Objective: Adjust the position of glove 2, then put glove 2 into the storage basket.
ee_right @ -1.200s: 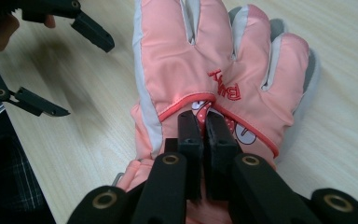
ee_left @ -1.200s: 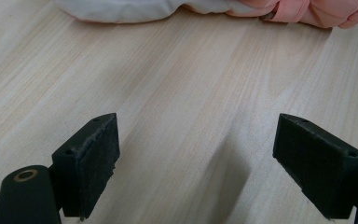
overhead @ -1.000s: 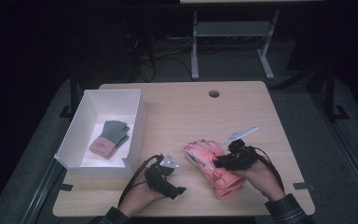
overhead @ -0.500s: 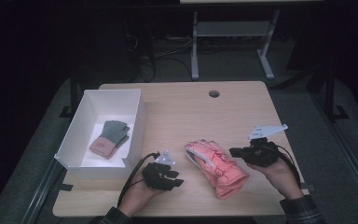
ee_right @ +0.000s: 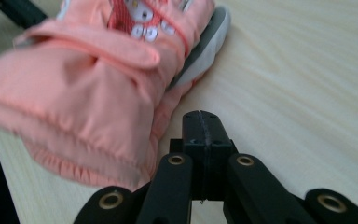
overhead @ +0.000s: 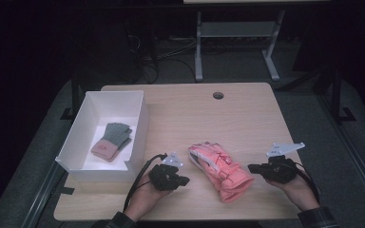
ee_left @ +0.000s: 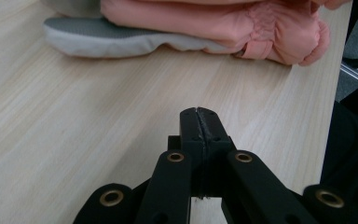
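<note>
A pink padded glove (overhead: 221, 171) with a grey palm lies flat on the wooden table (overhead: 195, 118) near its front edge. My left gripper (overhead: 185, 180) sits just left of it, pointing at it without touching. Its jaws have just been closing and stand shut with nothing between them. In the left gripper view the closed tips (ee_left: 199, 112) hover over bare wood short of the glove (ee_left: 205, 23). My right gripper (overhead: 251, 167) rests to the glove's right, apart from it and shut on nothing. In the right gripper view its tips (ee_right: 200, 114) meet beside the glove's cuff (ee_right: 84, 93).
A white open box (overhead: 140, 128) stands at the table's left and holds a grey-green glove with a pink cuff (overhead: 111, 140). A cable hole (overhead: 218, 95) sits near the table's far edge. A metal stand's legs rise behind the table.
My right gripper has pulled away from the pink glove to the right and now rests beside it. The left gripper's jaws have closed. The glove lies where it was.
</note>
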{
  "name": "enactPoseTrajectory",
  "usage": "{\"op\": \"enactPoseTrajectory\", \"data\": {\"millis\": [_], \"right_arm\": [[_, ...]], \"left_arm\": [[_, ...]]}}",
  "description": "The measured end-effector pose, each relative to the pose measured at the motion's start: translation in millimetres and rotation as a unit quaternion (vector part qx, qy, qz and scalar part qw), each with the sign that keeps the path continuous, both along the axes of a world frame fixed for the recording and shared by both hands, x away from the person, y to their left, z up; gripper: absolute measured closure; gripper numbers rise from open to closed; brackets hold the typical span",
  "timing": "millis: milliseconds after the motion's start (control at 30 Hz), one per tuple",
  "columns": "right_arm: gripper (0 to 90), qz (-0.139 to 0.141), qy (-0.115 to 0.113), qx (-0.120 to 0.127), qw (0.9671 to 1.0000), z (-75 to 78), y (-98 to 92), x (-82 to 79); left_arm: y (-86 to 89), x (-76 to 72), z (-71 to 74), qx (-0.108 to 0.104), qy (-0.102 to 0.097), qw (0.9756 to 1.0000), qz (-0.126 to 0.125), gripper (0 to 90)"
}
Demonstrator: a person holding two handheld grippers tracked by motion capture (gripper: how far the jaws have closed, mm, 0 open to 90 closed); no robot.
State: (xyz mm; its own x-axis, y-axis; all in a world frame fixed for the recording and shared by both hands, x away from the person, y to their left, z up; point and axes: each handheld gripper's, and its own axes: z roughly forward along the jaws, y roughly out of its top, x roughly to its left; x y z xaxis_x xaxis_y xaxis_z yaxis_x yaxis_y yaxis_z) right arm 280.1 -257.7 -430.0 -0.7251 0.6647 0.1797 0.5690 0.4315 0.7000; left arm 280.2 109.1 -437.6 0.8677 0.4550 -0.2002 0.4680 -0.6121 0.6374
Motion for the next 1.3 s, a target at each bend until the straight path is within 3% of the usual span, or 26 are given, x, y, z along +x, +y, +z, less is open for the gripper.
{"op": "enactPoseTrajectory", "data": {"millis": [233, 667, 1100, 1300], "right_arm": [[90.0, 0.017, 0.003, -0.005, 0.9998, -15.0, -0.9, -4.3], [90.0, 0.047, 0.021, -0.018, 0.9985, -23.9, 13.7, -1.7], [90.0, 0.084, 0.027, -0.016, 0.996, -25.1, 33.5, -9.1], [90.0, 0.113, 0.021, -0.007, 0.9933, -24.3, 50.8, -14.1]], "left_arm": [[-18.3, 13.4, -3.9, -0.01, 0.005, 0.9999, -0.01, 89.7], [-45.2, 28.9, -8.4, -0.012, 0.001, 0.9998, -0.015, 89.7], [-43.7, 43.8, -9.3, -0.016, 0.001, 0.9999, 0.004, 89.7], [-36.8, 47.9, -10.5, -0.008, 0.002, 1.0, -0.001, 89.7]]}}
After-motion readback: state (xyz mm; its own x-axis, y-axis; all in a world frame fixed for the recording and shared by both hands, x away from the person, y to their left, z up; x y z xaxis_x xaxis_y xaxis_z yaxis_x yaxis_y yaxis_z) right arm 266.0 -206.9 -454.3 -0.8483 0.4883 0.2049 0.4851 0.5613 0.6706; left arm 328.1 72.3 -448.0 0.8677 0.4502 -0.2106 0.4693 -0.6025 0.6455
